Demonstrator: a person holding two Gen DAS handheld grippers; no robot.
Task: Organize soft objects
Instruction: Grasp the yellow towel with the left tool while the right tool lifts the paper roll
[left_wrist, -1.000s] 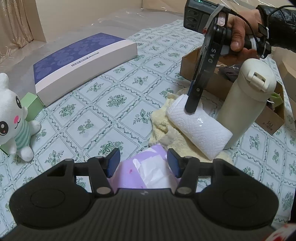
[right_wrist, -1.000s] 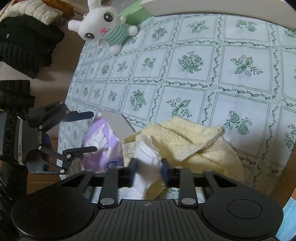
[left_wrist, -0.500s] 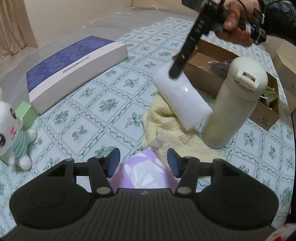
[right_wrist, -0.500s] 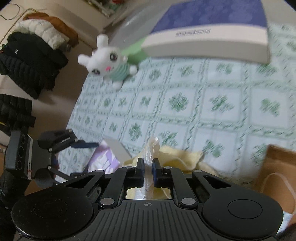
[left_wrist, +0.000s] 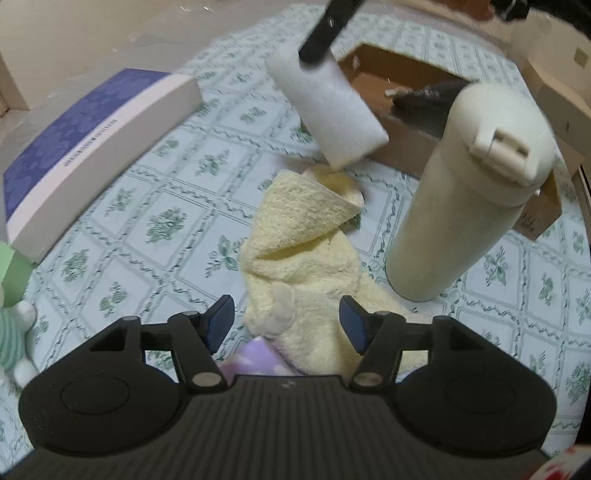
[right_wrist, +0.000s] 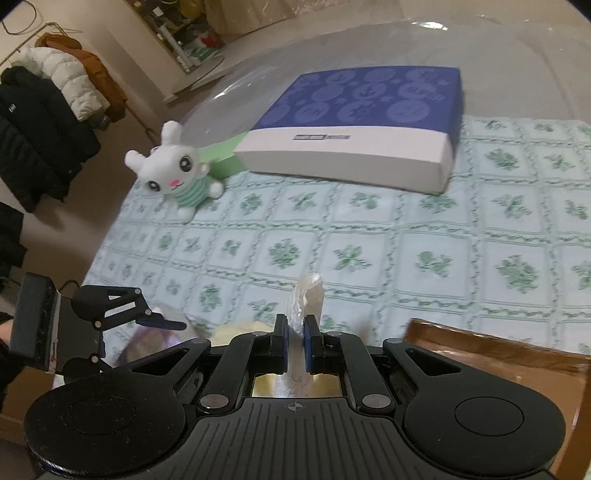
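Note:
My right gripper (right_wrist: 295, 332) is shut on the plastic wrap of a white paper-towel roll (left_wrist: 327, 107), which hangs in the air above the edge of the open cardboard box (left_wrist: 402, 144). A crumpled yellow towel (left_wrist: 299, 266) lies on the tablecloth just ahead of my left gripper (left_wrist: 286, 319), which is open and empty. A purple tissue pack (left_wrist: 255, 356) lies under the left gripper. A white plush rabbit (right_wrist: 173, 173) sits at the table's far left edge.
A tall cream flask (left_wrist: 469, 192) stands upright right of the towel, against the box. A large blue-and-white flat box (right_wrist: 362, 125) and a small green box (right_wrist: 221, 155) lie at the back. Dark cloth (left_wrist: 424, 99) lies inside the cardboard box.
My right gripper has lifted the paper-towel roll off the yellow towel and carried it up and back toward the cardboard box. My left gripper has moved forward over the tissue pack.

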